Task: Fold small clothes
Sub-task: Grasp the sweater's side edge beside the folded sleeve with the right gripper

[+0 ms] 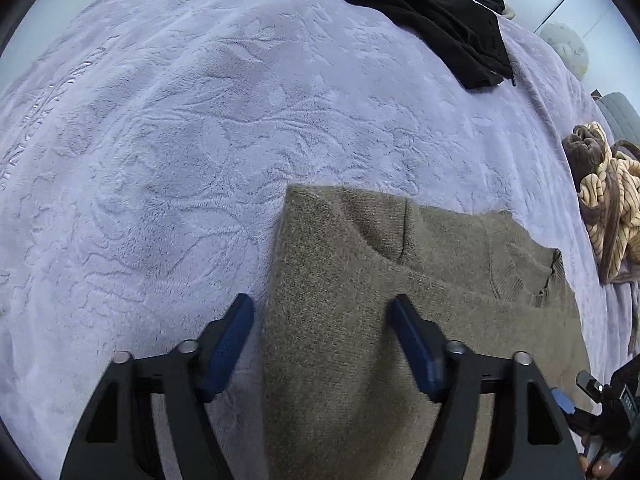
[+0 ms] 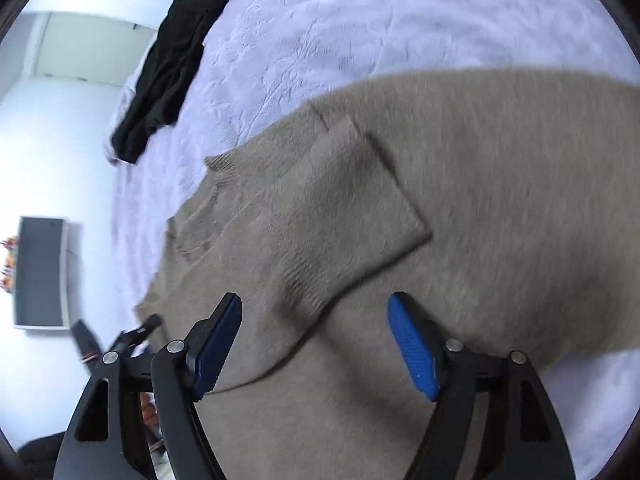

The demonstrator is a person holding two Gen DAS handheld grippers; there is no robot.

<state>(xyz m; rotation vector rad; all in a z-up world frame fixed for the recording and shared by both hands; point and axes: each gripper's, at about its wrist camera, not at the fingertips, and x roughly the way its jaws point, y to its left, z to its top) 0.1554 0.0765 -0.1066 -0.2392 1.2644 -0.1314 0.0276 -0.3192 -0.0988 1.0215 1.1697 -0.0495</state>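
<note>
A grey-brown knit sweater [image 1: 360,280] lies flat on a lilac plush blanket [image 1: 160,140]. My left gripper [image 1: 322,308] is open and empty, its fingers straddling the sweater's left edge just above it. In the right wrist view the sweater [image 2: 480,180] fills the middle, with a sleeve [image 2: 344,208] folded across the body and its ribbed cuff near the fingers. My right gripper [image 2: 314,308] is open and empty, hovering over that cuff. The other gripper [image 1: 600,404] shows at the lower right of the left wrist view.
A black garment [image 1: 420,12] lies at the far side of the blanket; it also shows in the right wrist view [image 2: 168,68]. A brown and tan striped bundle [image 1: 608,200] sits at the right edge. A dark wall screen [image 2: 40,272] hangs beyond the bed.
</note>
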